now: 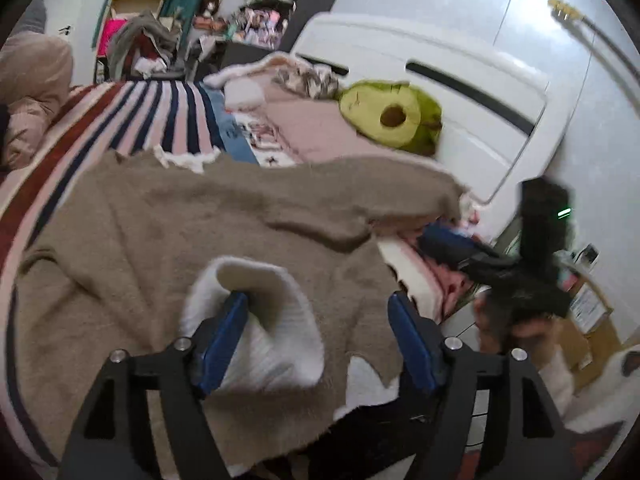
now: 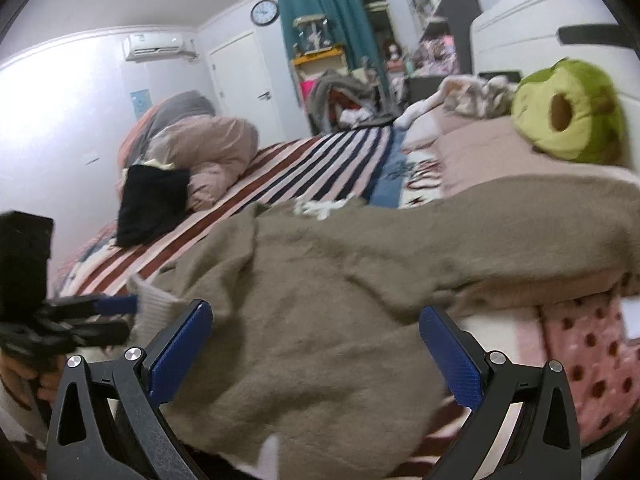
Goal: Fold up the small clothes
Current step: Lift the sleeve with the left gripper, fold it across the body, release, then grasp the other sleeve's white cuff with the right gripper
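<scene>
A fuzzy tan garment with white cuffs [image 1: 168,216] lies spread on the bed; it also shows in the right wrist view [image 2: 328,280]. My left gripper [image 1: 320,320] is open above it, its left finger [image 1: 224,340] inside a raised white cuff [image 1: 276,320]. My right gripper [image 2: 316,336] is open over the garment's near part, jaws wide, touching nothing that I can see. The right gripper shows at the right of the left wrist view [image 1: 472,248]. The left gripper shows at the left of the right wrist view [image 2: 104,316], by the white cuff [image 2: 154,308].
The bed has a striped blanket [image 2: 312,160] and a pink sheet [image 1: 312,128]. A green avocado plush [image 1: 392,116] lies by the white headboard [image 1: 460,92]. A folded black garment [image 2: 154,204] and a pink duvet pile [image 2: 208,148] lie at the far left. A spotted pink cloth [image 2: 592,360] hangs at the right.
</scene>
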